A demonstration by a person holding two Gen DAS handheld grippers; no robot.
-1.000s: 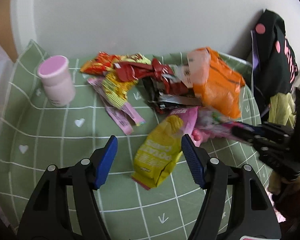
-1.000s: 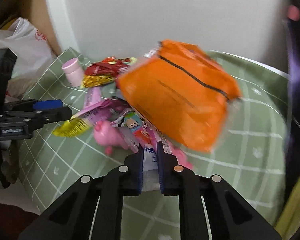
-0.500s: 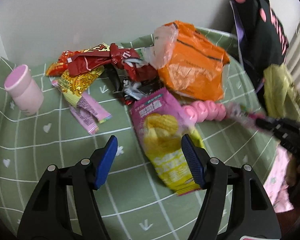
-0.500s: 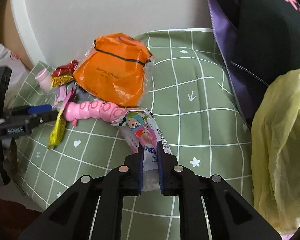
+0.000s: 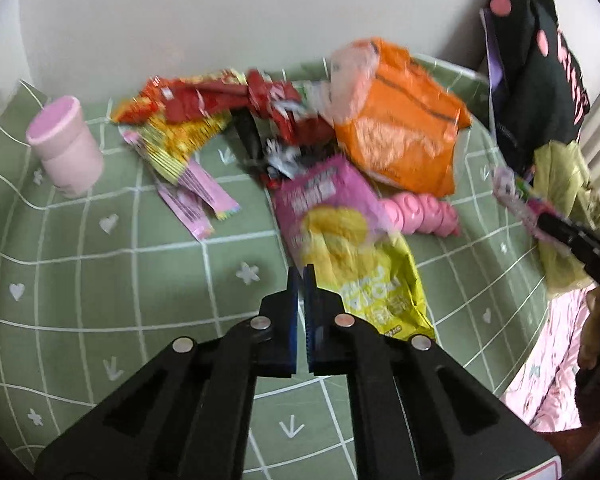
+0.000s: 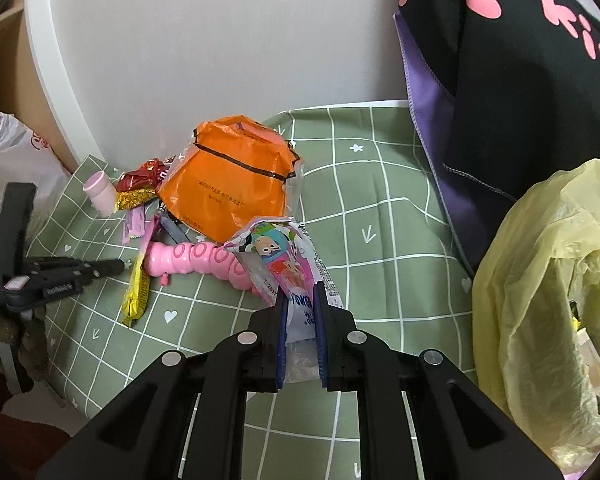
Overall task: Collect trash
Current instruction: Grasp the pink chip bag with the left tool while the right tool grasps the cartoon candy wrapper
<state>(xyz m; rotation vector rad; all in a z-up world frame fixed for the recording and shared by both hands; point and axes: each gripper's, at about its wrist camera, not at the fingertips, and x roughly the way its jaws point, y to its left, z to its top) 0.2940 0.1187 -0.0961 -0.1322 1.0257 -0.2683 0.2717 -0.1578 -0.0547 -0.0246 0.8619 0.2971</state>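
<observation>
Green grid cloth (image 6: 380, 208): your right gripper (image 6: 300, 300) clamps crinkled cartoon wrapper (image 6: 284, 256); left gripper (image 5: 300, 276) closed, empty, beside yellow-pink bag (image 5: 352, 248). Yellow bag (image 6: 548, 280) at right edge.

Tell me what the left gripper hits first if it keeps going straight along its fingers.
Most likely the pink-and-yellow snack bag: the left gripper, fingers shut and empty, points at its near left edge. Depth is unclear, so it might skim the green cloth first.

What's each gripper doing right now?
Left gripper: closed, holding nothing, just short of the yellow-pink chip bag.
Right gripper: closed on the cartoon wrapper.
</observation>
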